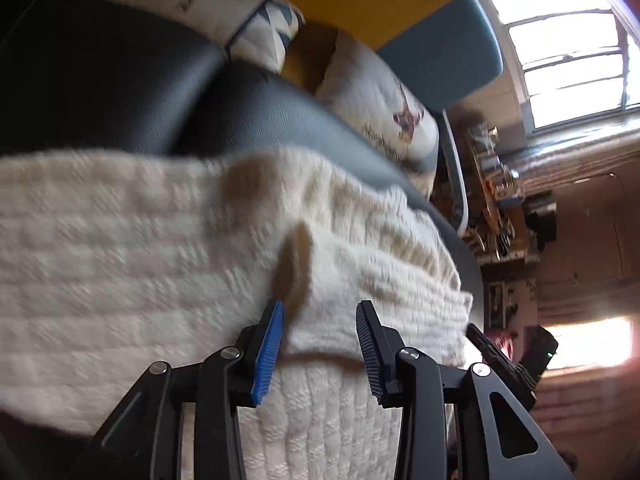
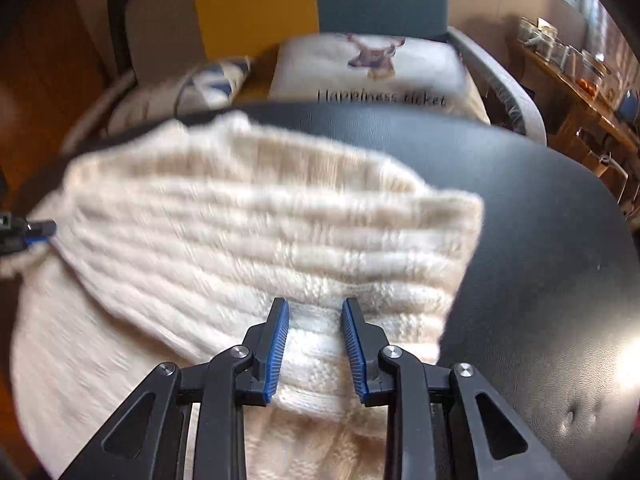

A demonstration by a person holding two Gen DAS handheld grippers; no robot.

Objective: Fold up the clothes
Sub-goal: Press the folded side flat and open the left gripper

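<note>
Cream knit sweater (image 1: 160, 272) lying part-folded on black leather seat (image 2: 540, 208) | left hand-held gripper (image 1: 320, 344) and right hand-held gripper (image 2: 314, 340) hovering part-open, gripping nothing | step: fold released | next: re-grasping an edge.

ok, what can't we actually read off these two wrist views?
- Cream knit sweater: motion-blurred in both views; its shape and fold state unclear.
- Sweater's lower part: hidden behind the right gripper.
- Left gripper: fabric contact unclear, blur.
- Cushion lettering: partly hidden by the black seat.
</note>
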